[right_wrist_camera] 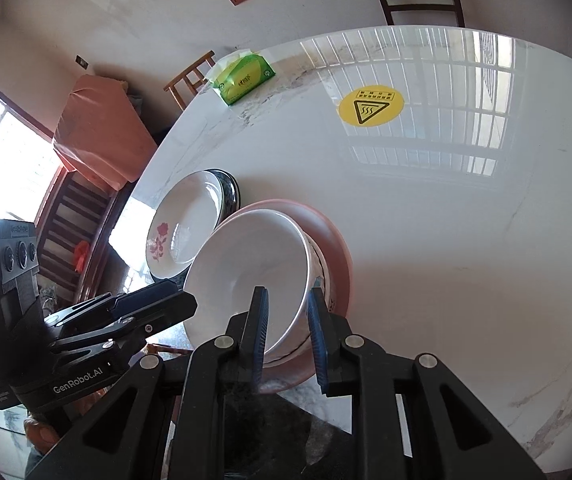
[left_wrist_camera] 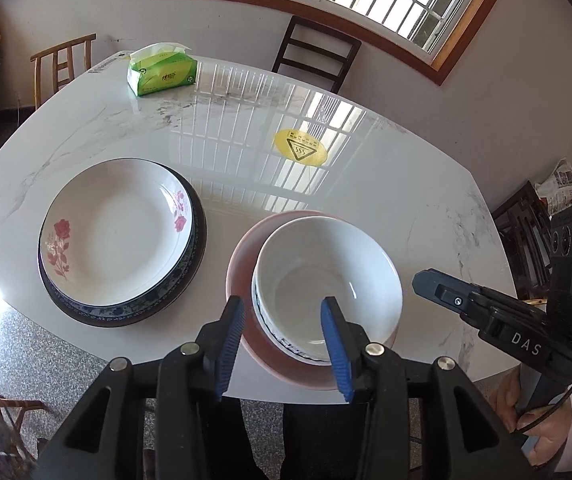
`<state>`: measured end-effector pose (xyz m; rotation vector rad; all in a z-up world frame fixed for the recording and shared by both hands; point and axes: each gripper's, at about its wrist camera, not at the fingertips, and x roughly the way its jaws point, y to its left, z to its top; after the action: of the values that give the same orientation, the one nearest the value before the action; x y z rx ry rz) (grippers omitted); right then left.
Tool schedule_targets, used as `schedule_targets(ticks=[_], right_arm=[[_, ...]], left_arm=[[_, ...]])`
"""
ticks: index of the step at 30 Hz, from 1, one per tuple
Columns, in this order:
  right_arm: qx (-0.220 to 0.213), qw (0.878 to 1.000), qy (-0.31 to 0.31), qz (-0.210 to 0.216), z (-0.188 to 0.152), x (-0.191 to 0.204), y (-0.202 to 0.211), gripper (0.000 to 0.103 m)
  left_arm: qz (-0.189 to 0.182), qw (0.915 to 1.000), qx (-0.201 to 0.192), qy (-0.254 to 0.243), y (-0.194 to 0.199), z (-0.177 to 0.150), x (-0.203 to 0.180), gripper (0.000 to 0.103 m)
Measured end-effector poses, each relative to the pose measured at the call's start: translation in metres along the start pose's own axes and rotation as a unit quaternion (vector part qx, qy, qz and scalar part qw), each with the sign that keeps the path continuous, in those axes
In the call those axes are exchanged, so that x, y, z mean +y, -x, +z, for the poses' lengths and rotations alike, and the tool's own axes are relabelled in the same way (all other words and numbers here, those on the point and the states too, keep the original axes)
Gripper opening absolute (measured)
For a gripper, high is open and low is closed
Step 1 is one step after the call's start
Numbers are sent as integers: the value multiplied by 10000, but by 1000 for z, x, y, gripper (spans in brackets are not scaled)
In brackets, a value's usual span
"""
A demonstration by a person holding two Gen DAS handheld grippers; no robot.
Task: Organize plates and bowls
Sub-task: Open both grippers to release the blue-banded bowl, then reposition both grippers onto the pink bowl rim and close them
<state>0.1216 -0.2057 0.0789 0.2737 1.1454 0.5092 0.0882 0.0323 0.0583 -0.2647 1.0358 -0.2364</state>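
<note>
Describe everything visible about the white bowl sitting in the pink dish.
The white bowl looks like glazed ceramic, deep and empty, with a blue patterned band on its outer wall. It sits upright inside the pink dish, near the table's front edge, right of the stacked plates. The right gripper has its fingers astride the near rim; whether they touch it is unclear.

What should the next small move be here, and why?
Probably retract both grippers. The white ceramic bowl already sits nested in the pink bowl, the rose-patterned plate is stacked on the dark-rimmed plate, and the left gripper and right gripper stand open around the white bowl's rim.
</note>
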Motion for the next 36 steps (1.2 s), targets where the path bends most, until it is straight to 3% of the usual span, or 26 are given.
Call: schedule_targets(ticks=[4,8,19,31,36], right_arm=[[-519,9980,197,-316,-17,0,13,21],[-635,9973,73,-370,-32,-10,10,21],[-331,9989,-287,-180,-34,-30,-16,24],[-210,9986,-402,-258,-31,-38,-22,27],[-127,9984,-312,-460,-30,-36,-22,32]], left_arm=[[74,9998,-85,169,5,-11,12,41],[148,9993,-11,332,1,-16,25,41],[39,9961,519,713,-25,-13,43,41],[352,9940,510,898,-39,-11,43,41],[528,9947,478,744,-47,-11,35,41]])
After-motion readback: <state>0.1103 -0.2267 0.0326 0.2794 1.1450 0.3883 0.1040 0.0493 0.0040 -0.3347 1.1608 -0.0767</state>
